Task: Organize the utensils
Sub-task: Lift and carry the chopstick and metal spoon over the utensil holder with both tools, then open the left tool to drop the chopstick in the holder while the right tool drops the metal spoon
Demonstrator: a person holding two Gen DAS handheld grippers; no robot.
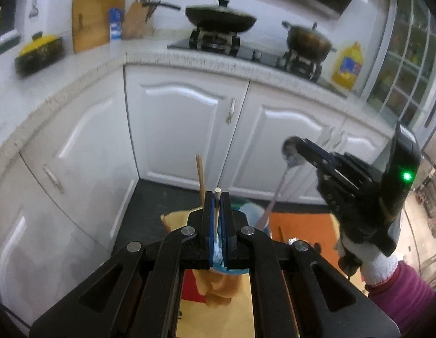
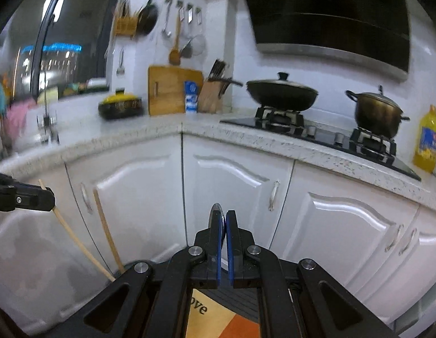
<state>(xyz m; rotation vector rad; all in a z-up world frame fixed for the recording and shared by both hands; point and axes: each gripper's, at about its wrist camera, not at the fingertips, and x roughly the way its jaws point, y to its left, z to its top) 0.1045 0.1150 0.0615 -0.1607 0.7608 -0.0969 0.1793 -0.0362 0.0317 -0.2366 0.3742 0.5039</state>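
**Both tools loaded, container below**

The left tool (image 1: pixel 217 197) is clamped narrow on a pale chopstick (image 1: pixel 217 211), whose long axis runs up and forward between the blue pads, its tip showing just past them. A second, thinner chopstick (image 1: pixel 200 177) stands just beside the tool's left finger; whether it is gripped too I cannot tell. The right tool (image 1: pixel 298 148) is pinched on the bowl of a metal spoon (image 1: pixel 277 191), the handle hanging down and back toward a light blue container (image 1: pixel 250 211) that sits low, directly under the left tool and partly hidden by it. In the right wrist view the chopsticks' lower ends slant down toward that same spot.

Both utensils seem to point into the container, the left tool nearer it. What else it holds is hidden. The kitchen table (image 2: pixel 246 138) behind carries pots, well apart from this.
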